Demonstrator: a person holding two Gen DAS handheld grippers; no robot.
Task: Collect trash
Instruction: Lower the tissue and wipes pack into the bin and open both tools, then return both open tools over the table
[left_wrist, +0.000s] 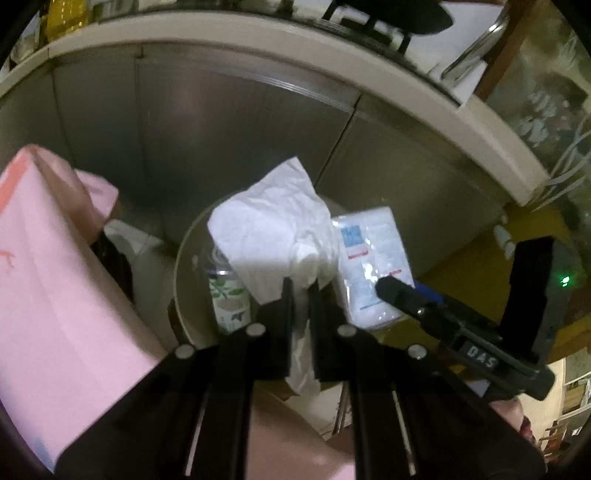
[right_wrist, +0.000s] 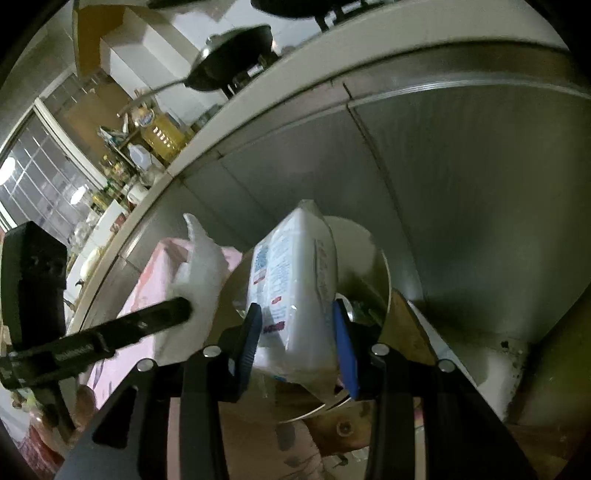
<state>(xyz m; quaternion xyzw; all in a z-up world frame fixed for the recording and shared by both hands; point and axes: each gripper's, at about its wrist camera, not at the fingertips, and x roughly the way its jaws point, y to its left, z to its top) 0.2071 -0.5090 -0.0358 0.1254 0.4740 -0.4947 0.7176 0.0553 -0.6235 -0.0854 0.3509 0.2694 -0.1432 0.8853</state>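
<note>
Both grippers loaded, poised above the round bin (left_wrist: 184, 258). Left gripper (left_wrist: 301, 291) pinched narrow on a crumpled white tissue (left_wrist: 273, 229), held over the bin mouth, just inside its near rim. Right gripper (right_wrist: 297, 321), blue pads, clamped on a white wet-wipes pack (right_wrist: 295, 280), upright over the bin's right edge, touching or just beside the tissue. Bin already holds a leaf-print can (left_wrist: 229, 299), so some trash looks collected. Neither item released yet; left to do: let go of both. Pink bag (left_wrist: 48, 258) stands left of the bin
</note>
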